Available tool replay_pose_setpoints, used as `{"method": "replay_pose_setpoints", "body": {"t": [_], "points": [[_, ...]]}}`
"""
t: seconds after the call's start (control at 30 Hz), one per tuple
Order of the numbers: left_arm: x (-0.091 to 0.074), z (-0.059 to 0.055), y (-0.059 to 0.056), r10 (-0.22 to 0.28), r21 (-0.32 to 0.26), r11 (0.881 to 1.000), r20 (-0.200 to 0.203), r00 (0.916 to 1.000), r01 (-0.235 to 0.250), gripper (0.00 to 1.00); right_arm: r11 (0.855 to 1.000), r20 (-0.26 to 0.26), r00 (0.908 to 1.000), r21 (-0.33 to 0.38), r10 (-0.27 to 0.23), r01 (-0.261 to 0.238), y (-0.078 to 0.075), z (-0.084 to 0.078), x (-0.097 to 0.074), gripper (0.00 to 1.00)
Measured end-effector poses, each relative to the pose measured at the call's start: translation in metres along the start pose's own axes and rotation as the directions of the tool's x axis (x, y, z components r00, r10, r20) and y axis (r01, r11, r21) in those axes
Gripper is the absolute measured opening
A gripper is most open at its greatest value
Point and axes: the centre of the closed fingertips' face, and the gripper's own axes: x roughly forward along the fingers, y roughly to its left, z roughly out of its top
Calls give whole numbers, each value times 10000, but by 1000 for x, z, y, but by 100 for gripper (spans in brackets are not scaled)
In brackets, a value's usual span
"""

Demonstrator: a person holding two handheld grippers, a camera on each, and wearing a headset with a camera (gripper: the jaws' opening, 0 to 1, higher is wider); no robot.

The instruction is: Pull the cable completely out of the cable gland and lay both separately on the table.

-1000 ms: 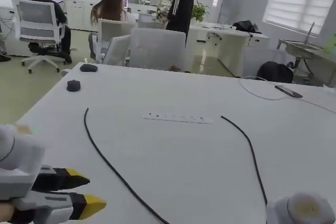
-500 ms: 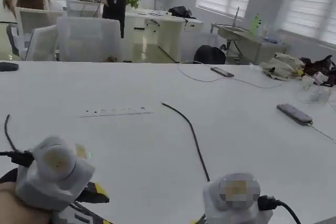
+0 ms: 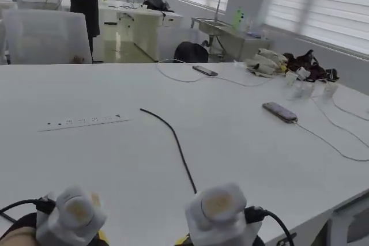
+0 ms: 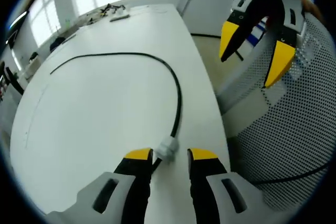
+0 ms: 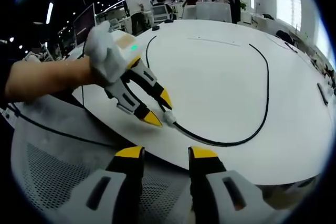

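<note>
- The small pale-grey plastic cable gland point(image 4: 167, 147) lies at the near edge of the white table point(image 4: 89, 119). The thin black cable point(image 4: 177, 95) is threaded into it.
- From the gland the cable's long axis runs away from the near edge, then sweeps in a wide curve towards the far side.
- The left gripper point(image 4: 170, 156) is the nearer one. Its jaws are spread, one yellow tip on each side of the gland, not clamped on it.
- The right gripper point(image 5: 167, 155) hangs off the near edge over a grey mesh chair point(image 5: 58, 182), jaws apart and empty.
- Judgement: the left should close on the gland, and the right should take the cable just beyond it and pull along that axis.
</note>
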Motion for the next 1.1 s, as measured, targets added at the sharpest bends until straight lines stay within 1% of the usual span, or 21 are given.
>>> {"method": "replay_pose_setpoints", "body": {"t": [0.13, 0.2, 0.23, 0.27, 0.3, 0.33, 0.4, 0.43, 0.47, 0.5, 0.57, 0.63, 0.7, 0.77, 0.8, 0.83, 0.9, 0.97, 1.0, 1.03, 1.1], "points": [[3, -5, 0, 65, 90, 9999, -157, 9999, -63, 26, 10000, -23, 10000, 42, 81, -80, 2, -1, 0, 34], [4, 2, 7, 616, 26, 9981, 279, 9977, -617, 20, 9999, -14, 9999, 35, 128, -128, 3, -1, 0, 34], [5, 1, 7, 582, 26, 9983, 286, 9979, -583, 19, 9999, 5, 9999, 21, 145, -145, 3, 0, 0, 34], [10, -2, 7, 508, -208, 9985, 208, 9985, -504, 19, 9998, 23, 9998, 4, 176, -177, 3, 0, 0, 34], [12, -6, 6, 450, -245, 9987, -8, 9990, -450, 18, 9998, 20, 9998, -5, 196, -196, 4, 0, 0, 34], [13, -1, 5, 310, 175, 9994, 267, 9992, -314, 17, 9998, 9, 9998, -20, 210, -210, 4, 0, 1, 33], [9, -3, 3, 438, -202, 9988, 99, 9990, -436, 17, 9997, 9, 9997, -40, 248, -248, 5, 0, 1, 33], [9, -4, 1, 429, -60, 9991, -36, 9991, -429, 17, 9996, 22, 9996, -39, 281, -280, 6, 1, 1, 33], [6, -4, 0, 551, 266, 9981, -75, 9985, -548, 17, 9995, 34, 9995, -39, 307, -307, 6, 1, 1, 33], [3, -3, -2, 613, 286, 9977, 3, 9981, -613, 16, 9994, 45, 9994, -61, 329, -329, 7, 1, 1, 33], [-7, 1, -5, 591, -37, 9982, 201, 9980, -591, 16, 9993, 69, 9993, -100, 361, -360, 7, 2, 1, 33], [-21, 8, -7, 683, -374, 9971, 564, 9961, -663, 16, 9991, 95, 9991, -110, 416, -415, 9, 2, 1, 33], [-37, 13, -7, 858, -460, 9955, 668, 9941, -829, 16, 9989, 91, 9989, -115, 458, -457, 9, 2, 1, 33], [-50, 19, -6, 1159, -645, 9918, 968, 9885, -1100, 16, 9986, 75, 9987, -156, 503, -502, 11, 2, 1, 33], [-61, 24, -7, 1312, -964, 9881, 1232, 9837, -1197, 16, 9986, 225, 9986, -218, 486, -481, 11, 4, 0, 32], [-67, 26, -8, 1409, -1206, 9848, 1355, 9807, -1248, 16, 9986, 315, 9983, -207, 492, -486, 11, 6, 0, 32], [-84, 30, -10, 1702, -1493, 9779, 1647, 9716, -1460, 16, 9982, 273, 9980, -211, 565, -559, 12, 5, 0, 32], [-101, 30, -9, 2183, -1796, 9661, 1830, 9586, -1857, 16, 9973, 112, 9980, -396, 620, -615, 13, 4, 1, 32], [-108, 28, -11, 2263, -1874, 9636, 1904, 9553, -1909, 16, 9974, 149, 9981, -406, 602, -596, 14, 4, 0, 31], [-118, 28, -13, 2467, -2066, 9568, 2046, 9472, -2046, 16, 9975, 262, 9981, -437, 560, -548, 13, 7, 0, 31], [-129, 25, -18, 2668, -2187, 9506, 2138, 9397, -2201, 16, 9974, 230, 9981, -471, 566, -554, 13, 6, 0, 31]]}}
